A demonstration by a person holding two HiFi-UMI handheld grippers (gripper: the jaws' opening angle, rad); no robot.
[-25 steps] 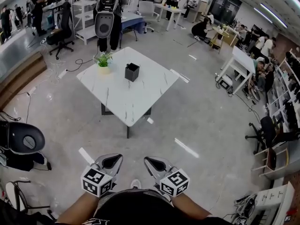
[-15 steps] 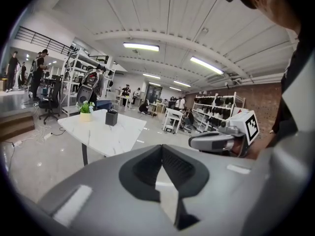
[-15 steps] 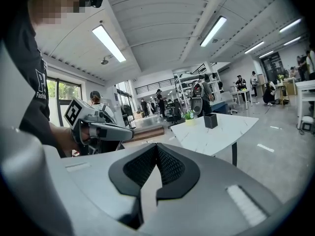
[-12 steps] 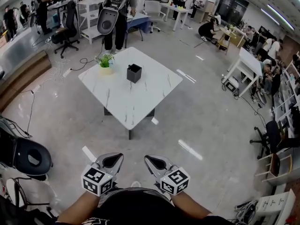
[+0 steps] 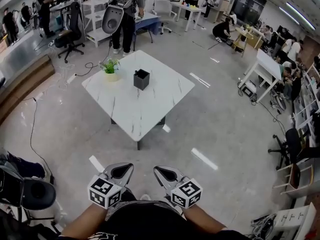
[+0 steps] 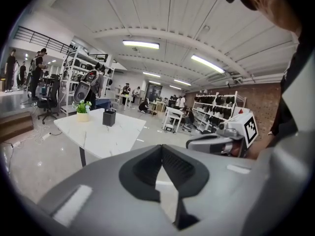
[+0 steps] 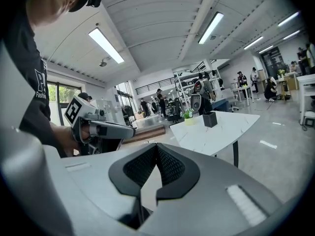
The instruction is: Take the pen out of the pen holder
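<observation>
The black square pen holder (image 5: 141, 79) stands on a white marble table (image 5: 150, 104) a few steps ahead of me; no pen shows in it at this distance. Both grippers are held close to my body, far short of the table. My left gripper (image 5: 120, 171) and right gripper (image 5: 165, 174) have their jaws together with nothing between them. The pen holder (image 6: 109, 117) appears small and far off in the left gripper view, and the same holder (image 7: 210, 119) shows in the right gripper view.
A small potted plant (image 5: 110, 68) sits on the table left of the holder. Black office chairs (image 5: 30, 191) stand at my near left. A person with a backpack (image 5: 120, 14) stands behind the table. Cables (image 5: 35, 119) lie on the floor at left.
The table has drawn slightly nearer and the chair at my left has slid lower in view. Both grippers stay as they were, close to my body.
</observation>
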